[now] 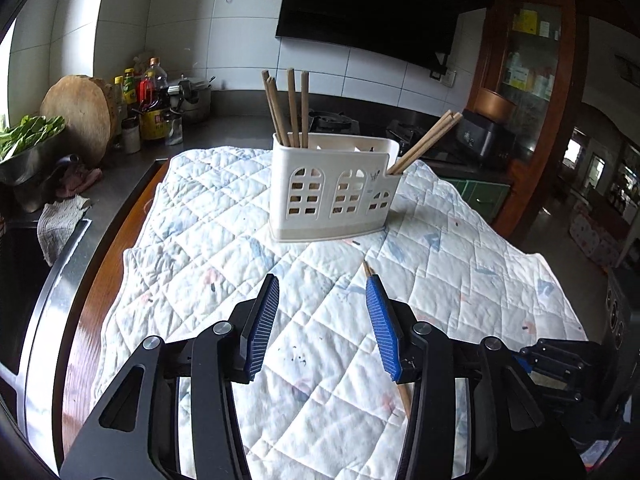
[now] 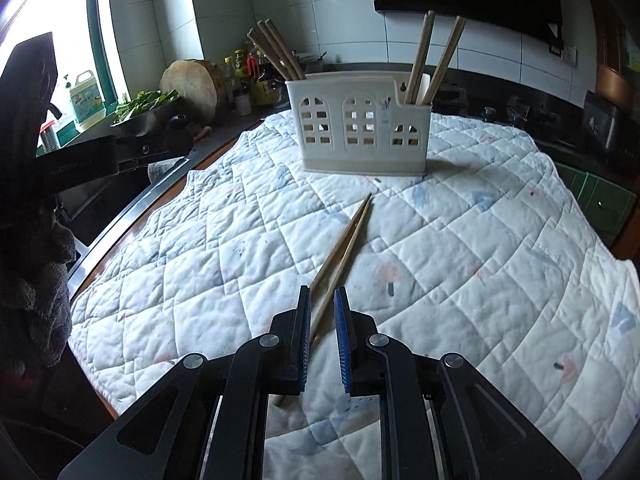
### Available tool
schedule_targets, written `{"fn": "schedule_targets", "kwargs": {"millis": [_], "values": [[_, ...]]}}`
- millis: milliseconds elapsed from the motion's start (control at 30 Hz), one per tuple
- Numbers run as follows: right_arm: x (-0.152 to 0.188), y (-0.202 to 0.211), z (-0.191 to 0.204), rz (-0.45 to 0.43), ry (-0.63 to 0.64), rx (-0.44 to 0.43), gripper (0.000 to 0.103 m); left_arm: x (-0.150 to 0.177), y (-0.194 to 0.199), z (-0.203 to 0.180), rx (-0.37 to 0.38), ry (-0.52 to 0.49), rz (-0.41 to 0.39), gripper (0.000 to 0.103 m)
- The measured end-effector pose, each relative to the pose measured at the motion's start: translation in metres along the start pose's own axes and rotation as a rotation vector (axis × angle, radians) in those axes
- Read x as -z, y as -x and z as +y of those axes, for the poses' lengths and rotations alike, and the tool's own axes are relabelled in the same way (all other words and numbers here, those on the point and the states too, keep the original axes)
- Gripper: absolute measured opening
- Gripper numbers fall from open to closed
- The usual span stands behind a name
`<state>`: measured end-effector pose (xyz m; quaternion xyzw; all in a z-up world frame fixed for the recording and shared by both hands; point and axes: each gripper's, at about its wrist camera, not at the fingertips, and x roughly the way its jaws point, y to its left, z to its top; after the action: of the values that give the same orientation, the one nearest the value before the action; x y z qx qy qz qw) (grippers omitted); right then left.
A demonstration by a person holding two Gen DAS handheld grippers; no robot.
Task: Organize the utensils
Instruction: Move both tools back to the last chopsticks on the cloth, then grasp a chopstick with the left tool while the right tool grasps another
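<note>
— Starting with the left wrist view: what could go wrong?

— The left gripper point(image 1: 323, 280) hangs over the quilt point(image 1: 200, 220) with its jaws about half open and nothing between them. One loose chopstick point(image 1: 366, 268) runs beside and behind its right-hand pad. If the gripper comes down as it is, I'd expect that finger to land on the stick and flick it away, not straddle it.

— Count?

— One white holder point(image 1: 332, 192), upright on the quilt, well beyond the gripper. Four chopsticks point(image 1: 294, 108) stand in its left compartment. A leaning bunch point(image 1: 424, 142) fills the right one; two or three, I can't tell.

— And the right wrist view?

— The right gripper point(image 2: 323, 289) is all but closed, only a slit between the pads, and it grips nothing. Two loose chopsticks point(image 2: 348, 236) lie side by side on the quilt point(image 2: 480, 240), pointing at the holder point(image 2: 360, 136) and passing beneath the fingers. Jaws that narrow could not, I judge, take the pair; they'd press it into the soft cloth or split it, leaving one behind.

— Count here?

— One holder, two loose sticks, two sticks point(image 2: 420, 56) in the right compartment, at least three point(image 2: 280, 52) in the left.
</note>
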<state>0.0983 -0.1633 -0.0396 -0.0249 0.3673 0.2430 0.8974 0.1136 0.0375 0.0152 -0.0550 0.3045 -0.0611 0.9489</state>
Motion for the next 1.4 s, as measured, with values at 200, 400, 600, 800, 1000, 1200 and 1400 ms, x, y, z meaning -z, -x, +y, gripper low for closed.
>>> {"fn": "schedule_targets", "kwargs": {"millis": [200, 400, 600, 800, 1000, 1200, 1400], "values": [[0.017, -0.021, 0.009, 0.055, -0.033, -0.013, 0.013, 0.021, -0.007, 0.01, -0.007, 0.031, 0.038, 0.053], [0.024, -0.037, 0.007, 0.096, -0.072, -0.001, 0.013, 0.033, -0.01, 0.017, -0.018, 0.056, 0.057, 0.063], [0.03, -0.046, 0.009, 0.126, -0.102, 0.003, 0.013, 0.039, -0.014, 0.02, -0.03, 0.069, 0.072, 0.069], [0.032, -0.049, 0.01, 0.124, -0.123, 0.036, 0.011, 0.044, -0.018, 0.019, -0.026, 0.074, 0.086, 0.07], [0.033, -0.049, 0.014, 0.116, -0.112, 0.07, 0.01, 0.047, -0.021, 0.017, -0.024, 0.071, 0.098, 0.07], [0.035, -0.048, 0.014, 0.096, -0.114, 0.072, 0.01, 0.051, -0.025, 0.012, -0.012, 0.073, 0.113, 0.07], [0.035, -0.039, 0.008, 0.07, -0.125, 0.068, 0.008, 0.055, -0.03, 0.009, 0.0, 0.074, 0.131, 0.07]]}}
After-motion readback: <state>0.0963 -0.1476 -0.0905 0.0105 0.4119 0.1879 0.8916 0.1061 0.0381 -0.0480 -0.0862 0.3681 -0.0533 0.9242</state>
